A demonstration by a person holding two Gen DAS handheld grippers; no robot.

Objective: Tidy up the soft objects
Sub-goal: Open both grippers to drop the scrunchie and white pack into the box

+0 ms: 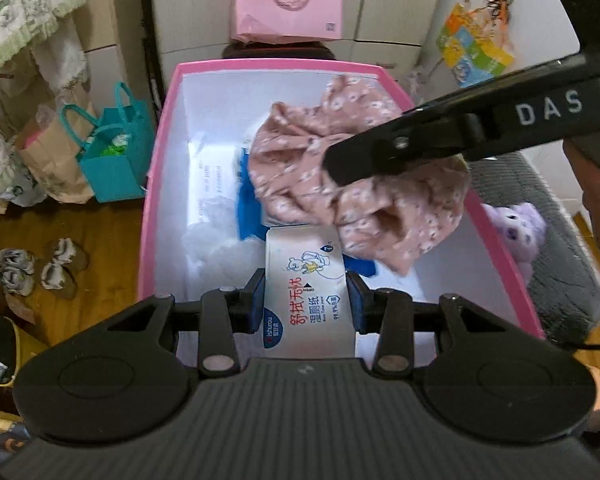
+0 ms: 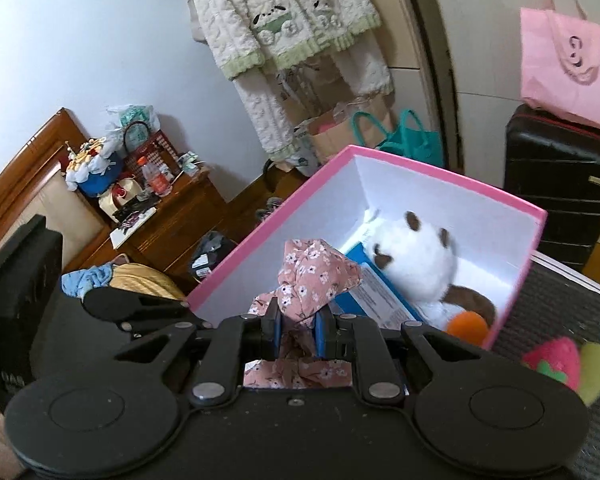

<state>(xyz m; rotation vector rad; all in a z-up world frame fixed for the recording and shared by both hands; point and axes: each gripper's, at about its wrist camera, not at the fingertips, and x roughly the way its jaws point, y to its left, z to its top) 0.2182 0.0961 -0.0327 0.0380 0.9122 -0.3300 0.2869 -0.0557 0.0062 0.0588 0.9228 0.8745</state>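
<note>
Pink box (image 1: 156, 184), white inside and open at the top, fills the middle of the left wrist view; both tools hang over it.

The left tool (image 1: 306, 300) is closed on a wipes pack (image 1: 306, 280), its blue pads pressing the pack's two long sides. The pack points toward 12 o'clock, over the near end of the box. The right tool (image 2: 298, 328) is nearly shut, pinching a bunch of pink floral cloth (image 2: 312, 276) that stands up between its pads and trails below. In the left wrist view that cloth hangs over the box at about 1 o'clock from the pack.

Already in the box are a white plush (image 2: 412, 256) with brown ears and a blue-edged packet (image 2: 376, 292).

To do this step well, I judge each tool should go lower inside the walls before letting go, the pack laid flat beside the packet, and the cloth released last so it settles on top without draping over the rim.

Readable writing: the pack shows a cartoon bear and Chinese print, with "湿厕纸" legible; smaller text is too blurred. The right tool's arm reads "DAS".

On the grey surface beside the box, at 3 o'clock, a purple plush (image 1: 520, 228) waits.
</note>
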